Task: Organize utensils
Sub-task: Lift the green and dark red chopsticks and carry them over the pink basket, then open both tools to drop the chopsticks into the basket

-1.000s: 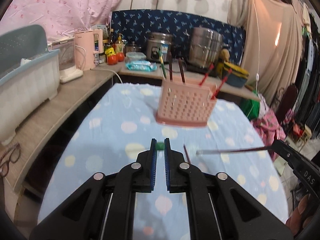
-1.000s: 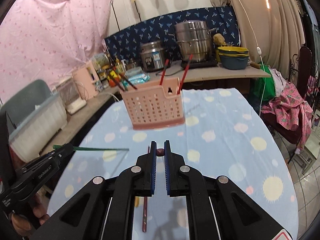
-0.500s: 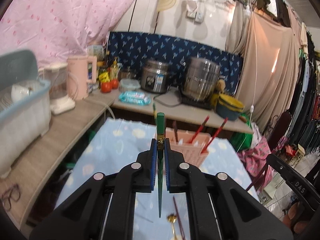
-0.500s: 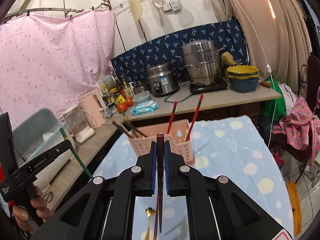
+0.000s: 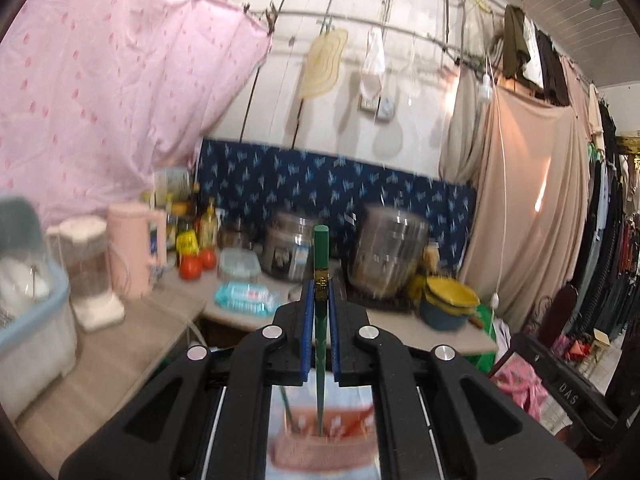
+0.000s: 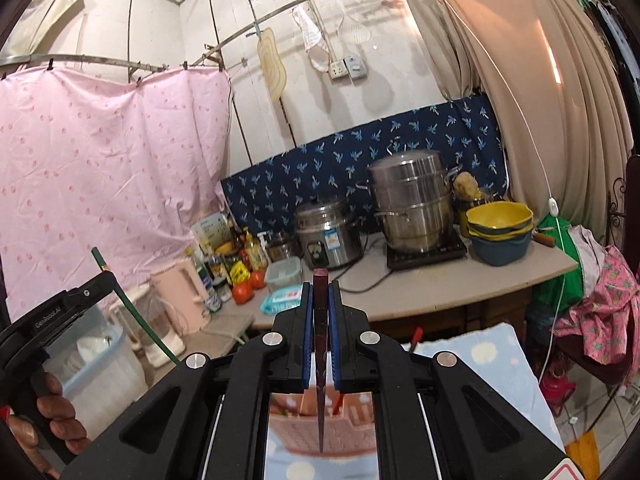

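My left gripper (image 5: 319,296) is shut on a green chopstick (image 5: 321,256), held upright with its tip down inside the pink utensil basket (image 5: 324,448) below the fingers. My right gripper (image 6: 320,300) is shut on a dark red chopstick (image 6: 321,344), also upright, its tip hanging just above the pink basket (image 6: 352,412). The left gripper with its green chopstick (image 6: 132,312) shows at the left of the right wrist view. Other chopsticks stand in the basket.
The basket stands on a table with a blue dotted cloth (image 6: 492,348). Behind it a counter (image 6: 440,280) holds steel pots (image 6: 412,200), stacked bowls (image 6: 500,228), a pink kettle (image 5: 134,248), tomatoes and bottles. A dish rack bin (image 5: 28,320) sits at the left.
Both grippers have risen and tipped further upward, moving over the basket. The green chopstick's tip has gone down into the basket; the table has nearly left both views.
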A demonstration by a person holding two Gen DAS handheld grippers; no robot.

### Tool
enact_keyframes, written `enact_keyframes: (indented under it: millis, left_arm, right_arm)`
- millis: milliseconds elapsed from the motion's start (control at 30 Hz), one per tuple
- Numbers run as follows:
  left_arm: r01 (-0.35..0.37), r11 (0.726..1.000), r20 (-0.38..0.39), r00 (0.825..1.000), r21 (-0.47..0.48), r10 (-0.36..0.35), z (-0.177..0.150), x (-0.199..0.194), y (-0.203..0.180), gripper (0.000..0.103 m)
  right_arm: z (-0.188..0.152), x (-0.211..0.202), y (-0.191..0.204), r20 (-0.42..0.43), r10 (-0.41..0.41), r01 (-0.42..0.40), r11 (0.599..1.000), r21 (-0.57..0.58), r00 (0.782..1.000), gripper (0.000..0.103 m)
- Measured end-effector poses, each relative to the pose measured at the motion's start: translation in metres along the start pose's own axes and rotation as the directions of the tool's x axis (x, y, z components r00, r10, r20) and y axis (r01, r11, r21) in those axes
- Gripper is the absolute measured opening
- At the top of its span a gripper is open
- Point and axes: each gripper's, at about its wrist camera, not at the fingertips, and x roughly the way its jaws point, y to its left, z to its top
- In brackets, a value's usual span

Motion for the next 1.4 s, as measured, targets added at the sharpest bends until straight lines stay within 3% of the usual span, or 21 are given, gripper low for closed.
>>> enact_keyframes:
  millis: [100,267,567,833,867,900,967,1000,1400]
  left_arm:
    - [-0.017,1.0,0.028,0.999,0.012,0.016,0.01,0.017,-0.003,0.007]
    - [-0.039,0.999,-0.011,0.999,0.026,0.04,-0.002,0.051,0.0,0.007]
    - [-0.038,0.999,-0.148,0.988,0.016,0.04,-0.056,0.088,0.013,0.007]
    - [-0.041,0.999,-0.2,0.979,-0.006,0.039,-0.077,0.098,0.02,0.008]
    - [-0.047,0.999,-0.196,0.979,-0.003,0.046,-0.077,0.097,0.019,0.011]
    - [-0.052,0.999,-0.193,0.98,0.001,0.052,-0.077,0.096,0.018,0.021]
    - [-0.067,0.998,-0.186,0.98,-0.005,0.065,-0.076,0.092,0.019,0.04]
    - [-0.072,0.997,-0.178,0.982,-0.011,0.068,-0.075,0.089,0.019,0.045]
    - [-0.086,0.996,-0.186,0.979,-0.011,0.082,-0.084,0.046,0.027,0.045]
  right_arm:
    - [0.013,0.019,0.002,0.023,-0.006,0.006,1.0,0.001,1.0,0.007]
    - [0.013,0.051,0.003,0.021,-0.014,0.014,1.0,0.007,1.0,0.007]
    - [-0.033,0.105,-0.006,-0.098,-0.037,0.037,0.999,-0.001,0.994,0.007]
    - [-0.054,0.119,-0.012,-0.149,-0.076,0.073,0.997,-0.025,0.986,0.01]
    - [-0.054,0.118,-0.012,-0.144,-0.083,0.081,0.996,-0.024,0.986,0.017]
    - [-0.053,0.115,-0.014,-0.136,-0.089,0.087,0.996,-0.02,0.987,0.025]
    - [-0.052,0.109,-0.016,-0.123,-0.092,0.091,0.996,-0.012,0.988,0.034]
    - [-0.051,0.107,-0.017,-0.122,-0.092,0.091,0.996,-0.012,0.988,0.034]
    - [-0.074,0.066,-0.007,-0.159,-0.084,0.076,0.996,-0.054,0.984,0.037]
